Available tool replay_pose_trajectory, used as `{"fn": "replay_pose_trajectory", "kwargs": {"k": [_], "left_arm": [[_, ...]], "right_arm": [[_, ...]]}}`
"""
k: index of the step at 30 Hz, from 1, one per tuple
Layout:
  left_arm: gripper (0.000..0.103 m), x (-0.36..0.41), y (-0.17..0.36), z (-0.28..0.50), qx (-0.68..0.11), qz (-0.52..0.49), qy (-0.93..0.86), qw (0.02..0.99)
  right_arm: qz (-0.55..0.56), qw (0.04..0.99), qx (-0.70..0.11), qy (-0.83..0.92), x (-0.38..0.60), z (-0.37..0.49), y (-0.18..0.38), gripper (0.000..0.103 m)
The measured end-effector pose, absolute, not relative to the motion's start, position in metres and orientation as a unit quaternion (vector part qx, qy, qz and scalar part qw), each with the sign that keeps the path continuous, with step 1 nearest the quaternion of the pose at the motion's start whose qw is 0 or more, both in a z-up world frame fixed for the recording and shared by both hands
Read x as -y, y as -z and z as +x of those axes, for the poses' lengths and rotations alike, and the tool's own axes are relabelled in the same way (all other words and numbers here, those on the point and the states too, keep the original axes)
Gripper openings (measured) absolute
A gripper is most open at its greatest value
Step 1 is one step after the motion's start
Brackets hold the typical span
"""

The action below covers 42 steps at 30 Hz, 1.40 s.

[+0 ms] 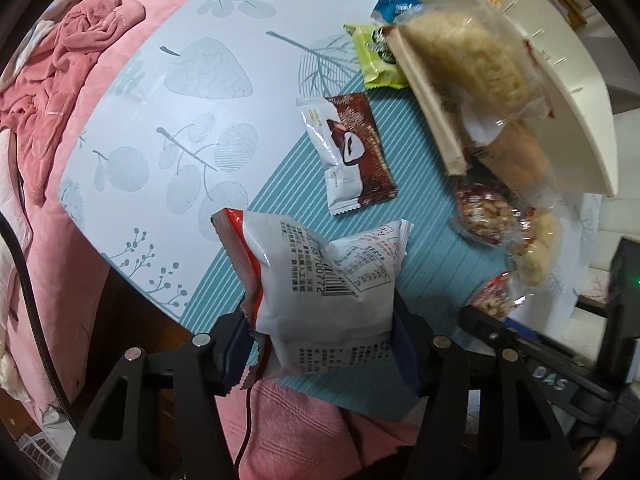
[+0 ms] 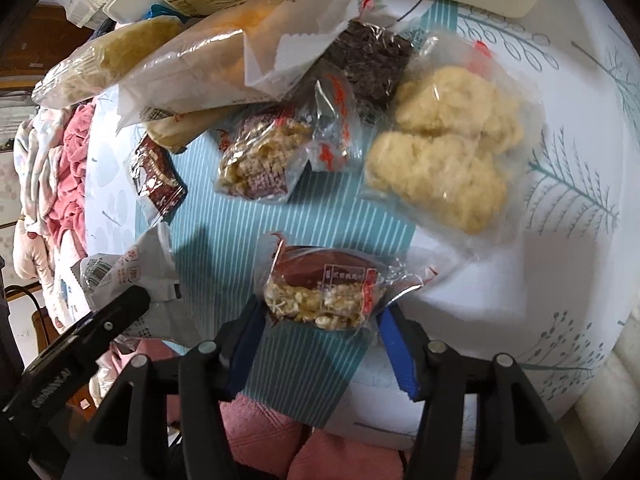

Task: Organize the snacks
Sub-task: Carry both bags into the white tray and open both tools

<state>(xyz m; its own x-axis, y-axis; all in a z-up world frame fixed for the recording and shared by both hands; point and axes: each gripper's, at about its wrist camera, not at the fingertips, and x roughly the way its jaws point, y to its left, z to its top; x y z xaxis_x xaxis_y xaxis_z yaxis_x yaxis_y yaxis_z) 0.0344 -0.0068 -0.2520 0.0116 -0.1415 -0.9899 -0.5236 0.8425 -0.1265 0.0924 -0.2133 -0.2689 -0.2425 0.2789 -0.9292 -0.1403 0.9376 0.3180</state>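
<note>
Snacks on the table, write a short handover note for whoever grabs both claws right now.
Left claw: shut on the white barcode packet, held above the table's near edge.
Right claw: its fingers flank the clear nut-brittle packet; whether they grip it cannot be told.
The white bin is at the far side. Snacks lie loose on the tablecloth: the brown chocolate bar, the green packet, the pale puffed bag and another brittle packet.
Done: two packets picked out.
Left: probably bin both, then sort the rest.

My black two-finger left gripper [image 1: 322, 344] is clamped on a white printed packet, while my matching right gripper [image 2: 320, 328] pinches a clear nut-brittle packet.
</note>
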Motion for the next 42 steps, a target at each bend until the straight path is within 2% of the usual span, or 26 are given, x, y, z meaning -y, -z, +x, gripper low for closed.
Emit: {"fn": "replay_pose_trajectory", "kwargs": {"k": [7,13,25,32,42], "left_arm": [[0.06,0.007,0.202,0.033,-0.66,-0.274,-0.121,0.689],[0.06,0.005,0.161,0.044,-0.643,-0.282,-0.091,0.706],[0.06,0.008,0.087,0.084,-0.601,-0.256,-0.035,0.757],[0.061,0.008,0.066,0.126,-0.598,-0.22,0.005,0.771],[0.061,0.008,0.069,0.188,-0.595,-0.175,0.065,0.782]], "right_arm": [[0.07,0.594,-0.779,-0.187,0.225,0.079,0.262,0.057],[0.125,0.6,-0.762,-0.211,0.235,0.079,0.234,0.057],[0.149,0.69,-0.659,-0.261,0.241,0.103,0.143,0.057],[0.146,0.76,-0.589,-0.231,0.253,0.125,0.105,0.057],[0.162,0.828,-0.512,-0.16,0.246,0.154,0.091,0.058]]}}
